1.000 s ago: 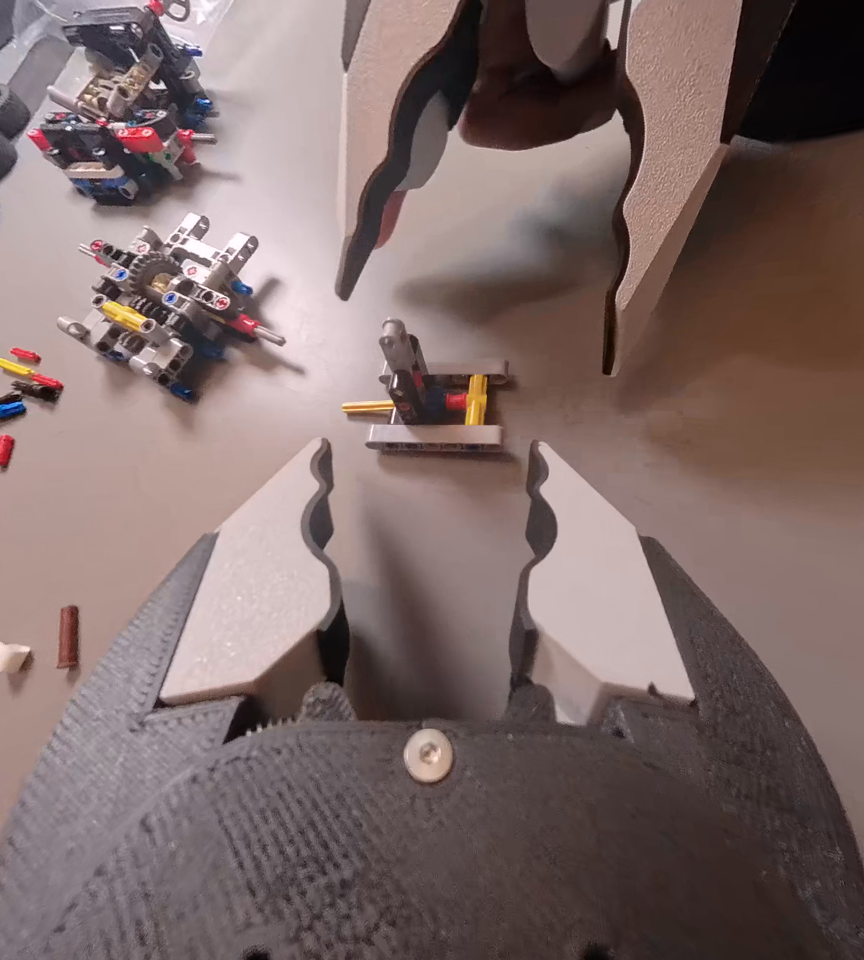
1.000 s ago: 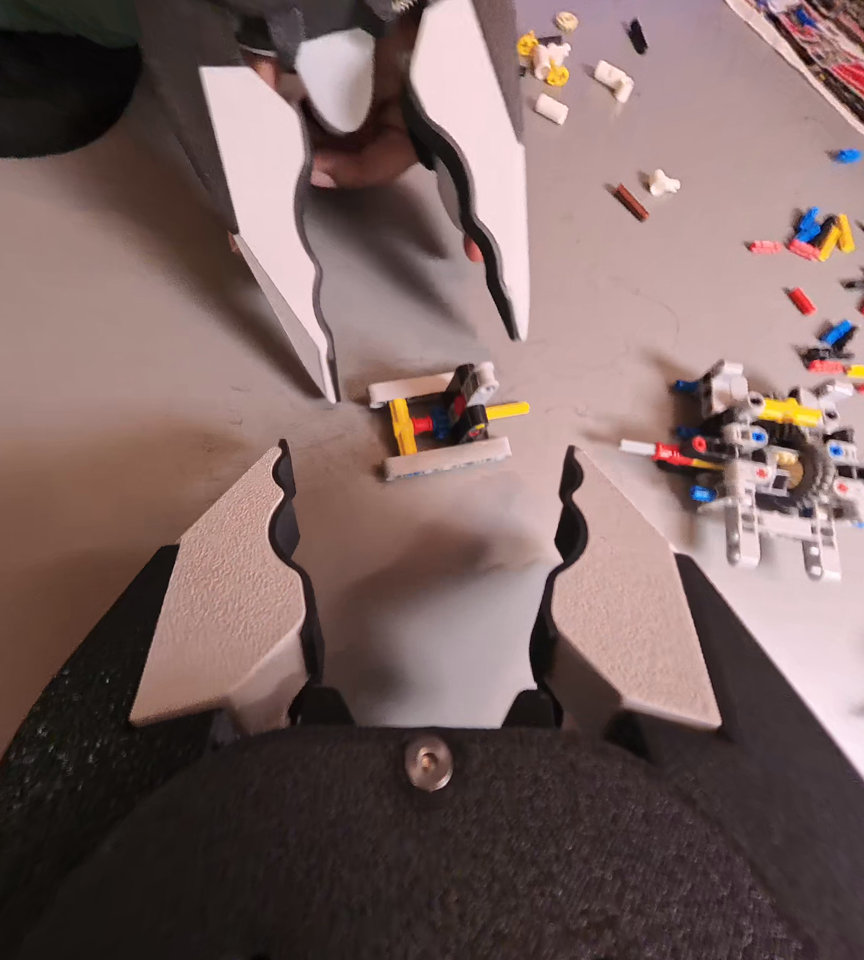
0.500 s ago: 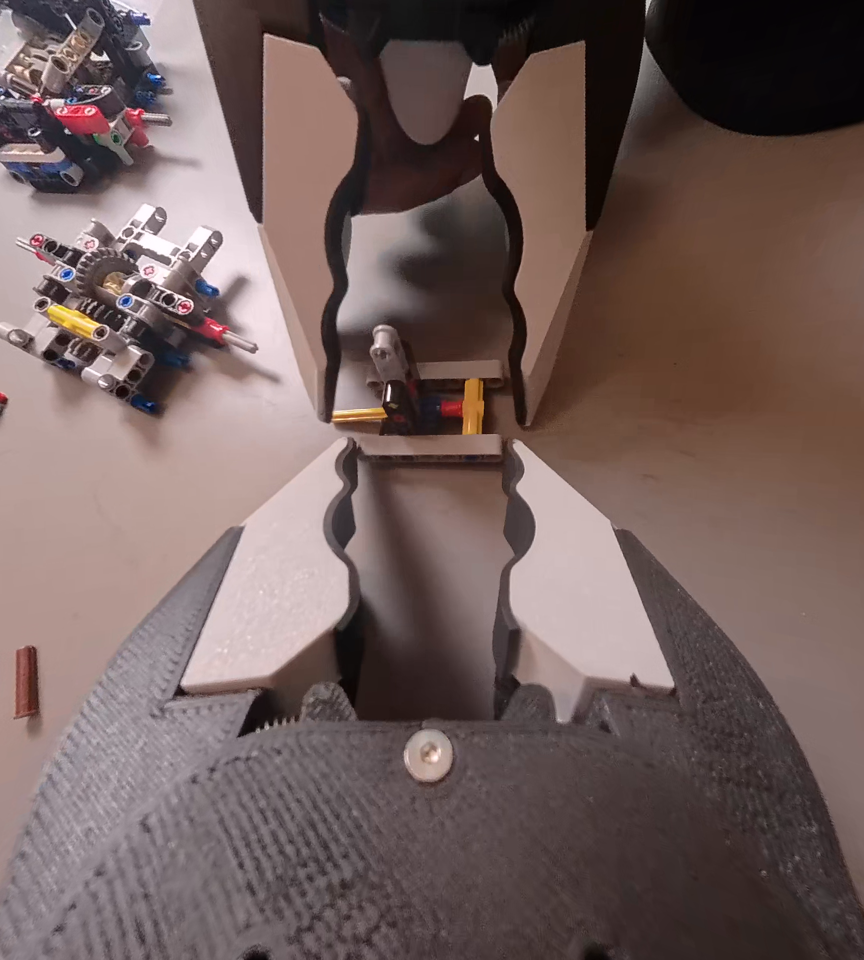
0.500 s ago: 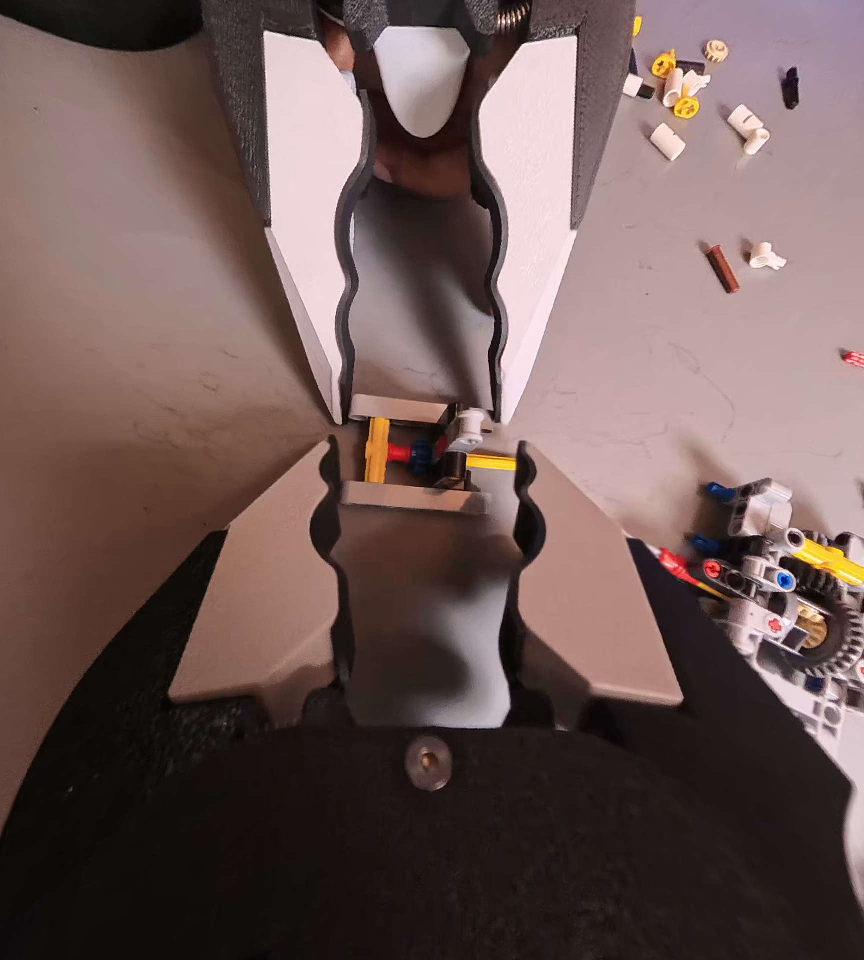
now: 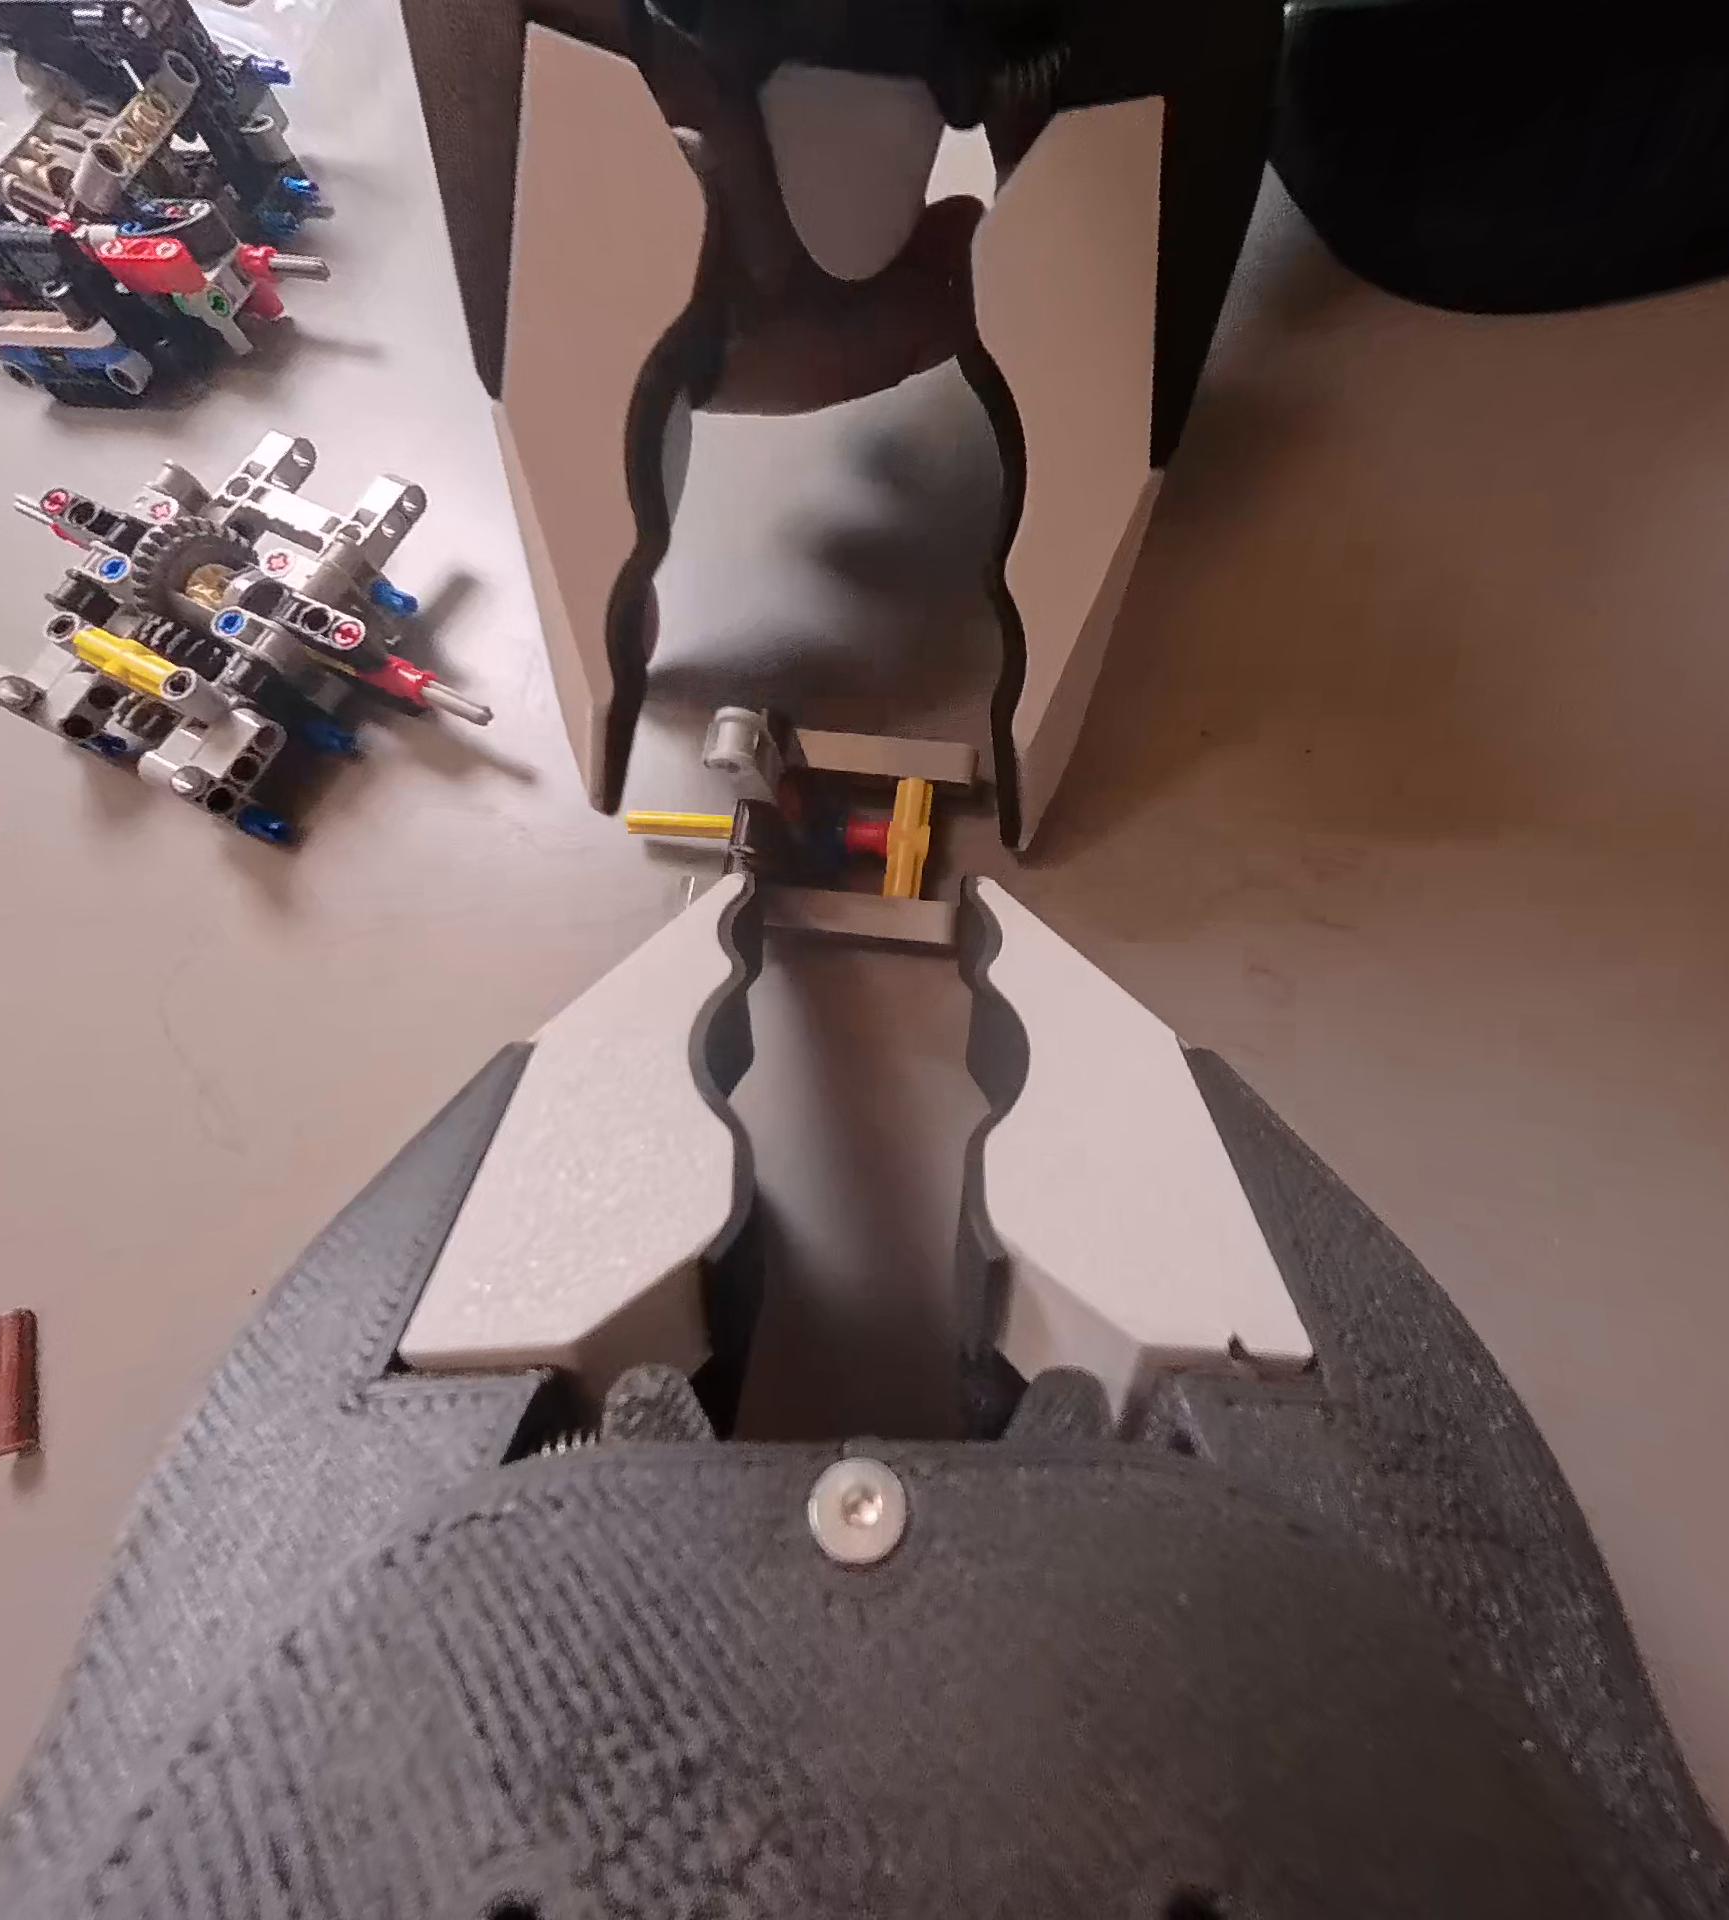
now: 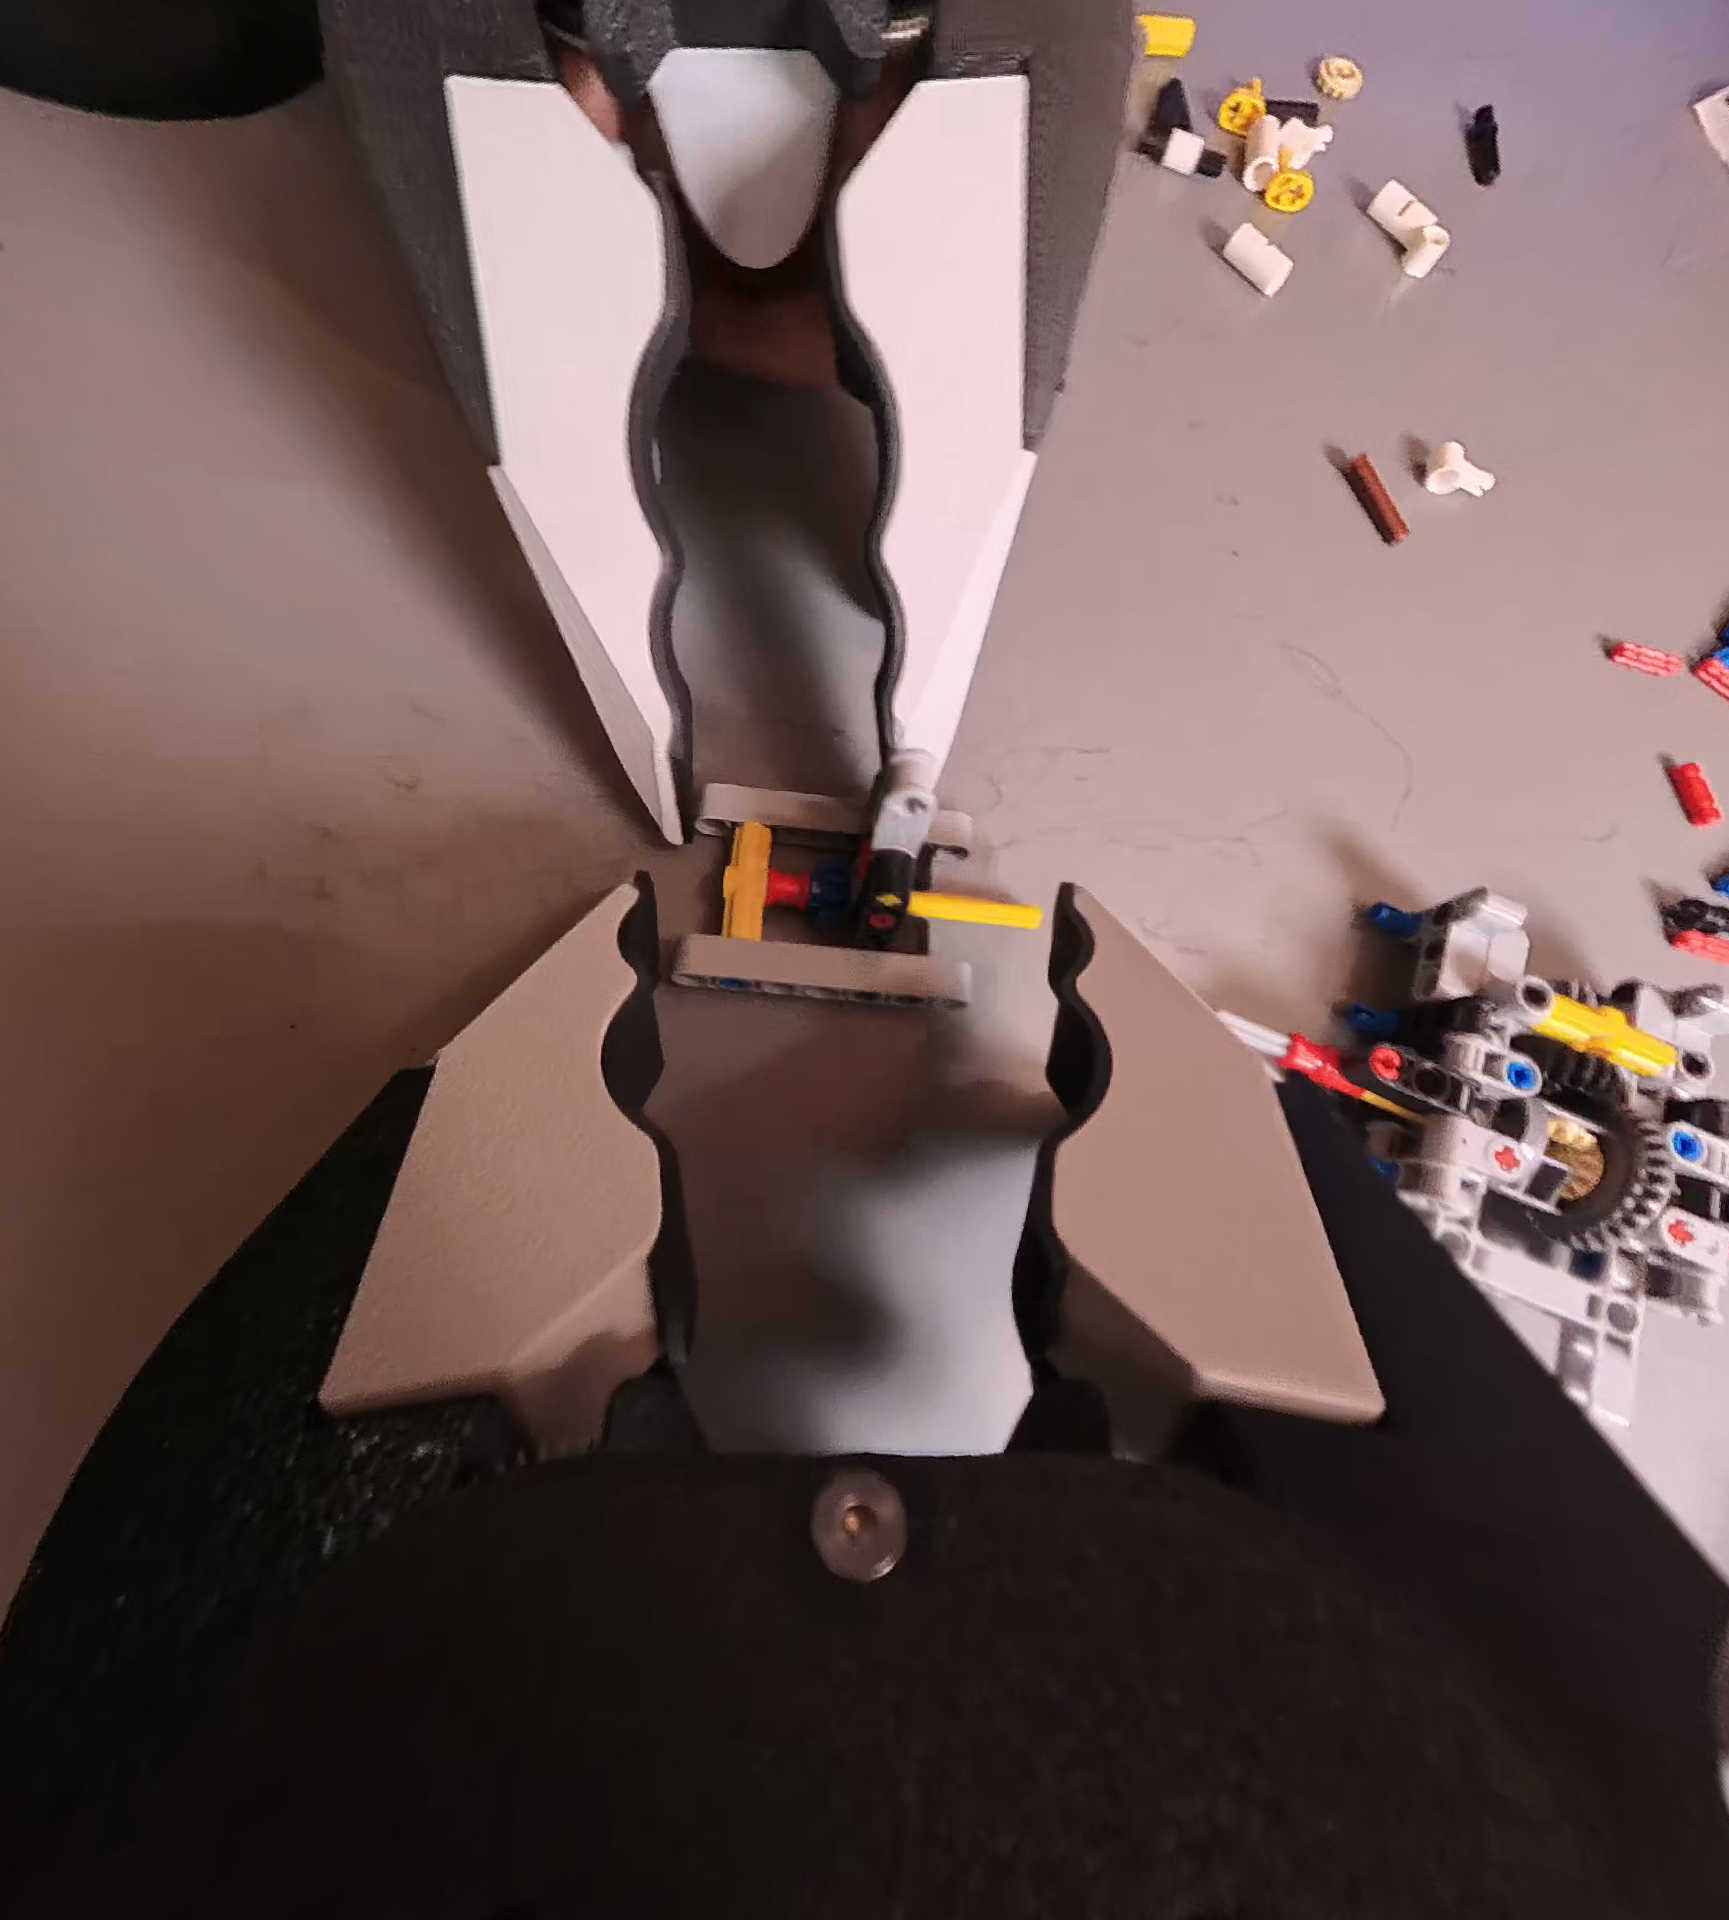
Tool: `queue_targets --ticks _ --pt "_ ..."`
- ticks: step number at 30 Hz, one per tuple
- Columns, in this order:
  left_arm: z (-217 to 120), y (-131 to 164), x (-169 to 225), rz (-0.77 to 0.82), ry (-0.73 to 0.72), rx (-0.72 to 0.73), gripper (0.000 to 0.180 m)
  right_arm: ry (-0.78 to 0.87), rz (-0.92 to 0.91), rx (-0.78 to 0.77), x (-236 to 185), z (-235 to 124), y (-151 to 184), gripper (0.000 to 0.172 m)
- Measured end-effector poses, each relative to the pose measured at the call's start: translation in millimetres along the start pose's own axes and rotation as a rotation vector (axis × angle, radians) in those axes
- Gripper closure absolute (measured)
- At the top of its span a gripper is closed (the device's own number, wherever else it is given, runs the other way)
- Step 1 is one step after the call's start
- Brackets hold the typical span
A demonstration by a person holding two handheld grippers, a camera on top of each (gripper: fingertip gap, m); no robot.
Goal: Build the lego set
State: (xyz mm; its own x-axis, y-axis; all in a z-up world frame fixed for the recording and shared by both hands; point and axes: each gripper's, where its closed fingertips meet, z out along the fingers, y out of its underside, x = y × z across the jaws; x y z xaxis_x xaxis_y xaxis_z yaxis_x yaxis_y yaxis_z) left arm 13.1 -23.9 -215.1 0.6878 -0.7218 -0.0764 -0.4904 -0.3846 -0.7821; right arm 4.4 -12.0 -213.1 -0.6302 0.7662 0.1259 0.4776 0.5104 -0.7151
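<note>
Grey-beamed brick assembly lies crosswise on the worktop, its near beam clamped by the left claw, the right claw open around it.

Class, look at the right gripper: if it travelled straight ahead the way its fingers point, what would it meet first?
Most likely the right gripper would first meet the near grey beam of the small brick frame assembly, lying just ahead between its open fingertips.

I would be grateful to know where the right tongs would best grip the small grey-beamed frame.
Probably the grey beam nearest the right tongs, pinched end to end and approached low from that side: it is straight and lies across the open tongs. The yellow axle juts out sideways, so stay clear of it.
</note>
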Motion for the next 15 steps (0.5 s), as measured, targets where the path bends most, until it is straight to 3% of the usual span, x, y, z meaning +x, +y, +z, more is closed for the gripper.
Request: queue_targets --ticks 4,9,15 --pt "-1.8 1.1 0.9 0.005 0.012 -0.002 0.144 -0.023 0.087 0.003 4.1 -2.9 2.9 0.092" --pt "-3.8 -0.6 -0.7 -0.01 0.033 0.006 0.142 -0.048 0.066 -0.05 3.2 2.3 5.0 0.093" --pt "-4.7 -5.8 -7.8 -0.074 0.05 0.019 0.122 -0.06 0.058 -0.088 2.6 4.0 7.0 0.097"
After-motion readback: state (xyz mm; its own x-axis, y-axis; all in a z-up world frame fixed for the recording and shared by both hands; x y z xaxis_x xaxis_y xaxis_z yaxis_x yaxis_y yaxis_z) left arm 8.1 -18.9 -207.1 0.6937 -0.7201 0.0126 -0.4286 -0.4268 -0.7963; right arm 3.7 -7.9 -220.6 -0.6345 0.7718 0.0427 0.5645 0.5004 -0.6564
